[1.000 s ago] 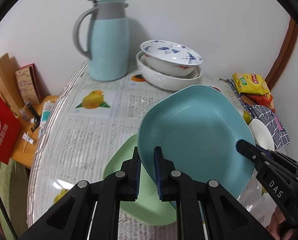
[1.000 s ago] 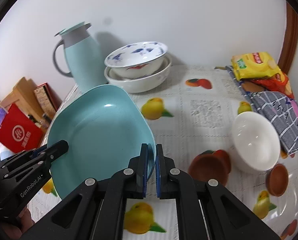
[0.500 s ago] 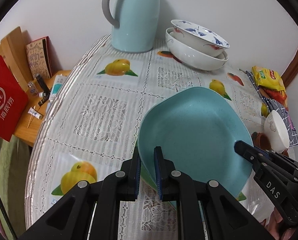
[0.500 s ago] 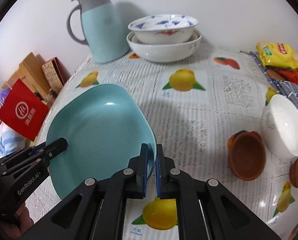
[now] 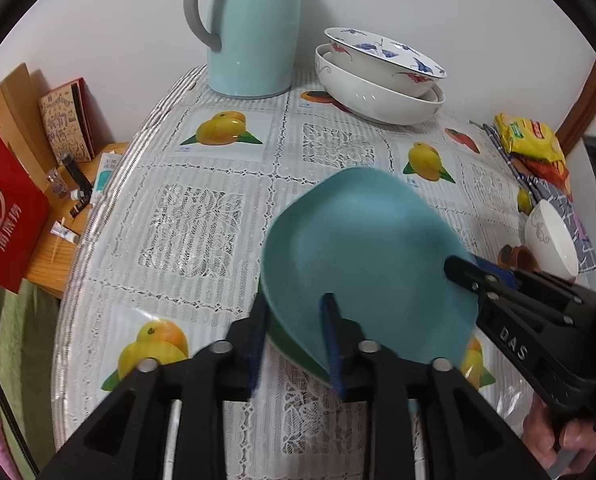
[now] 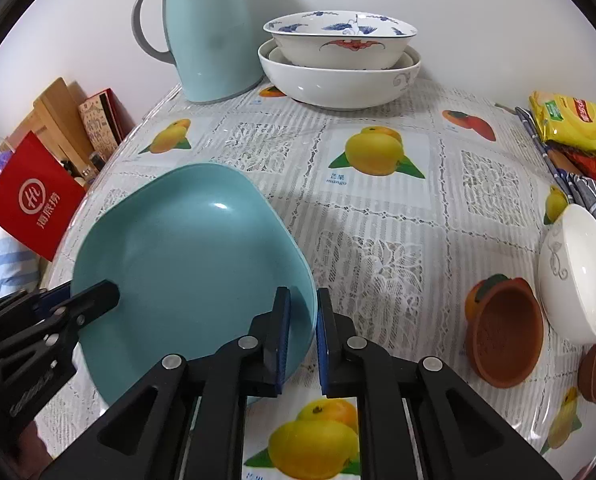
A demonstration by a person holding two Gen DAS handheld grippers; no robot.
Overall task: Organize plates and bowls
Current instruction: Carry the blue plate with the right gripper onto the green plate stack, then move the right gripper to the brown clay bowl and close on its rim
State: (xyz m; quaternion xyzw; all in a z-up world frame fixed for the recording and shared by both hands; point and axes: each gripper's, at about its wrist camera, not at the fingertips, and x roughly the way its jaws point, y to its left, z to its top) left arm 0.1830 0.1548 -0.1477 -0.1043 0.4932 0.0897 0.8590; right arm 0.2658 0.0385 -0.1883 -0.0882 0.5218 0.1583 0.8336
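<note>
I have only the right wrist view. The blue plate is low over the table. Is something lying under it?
Observer: Yes. The left wrist view shows a green plate on the tablecloth under the blue plate. Its edge shows below the near rim.
Operator: I see only the tip of the left gripper. Does it grip the plate?
Observer: No. The jaws of the left gripper are opening. The plate's rim is between the pads, but they do not press on it.
Operator: Who holds my gripper?
Observer: A hand at the lower right grasps the handle of the right gripper.
</note>
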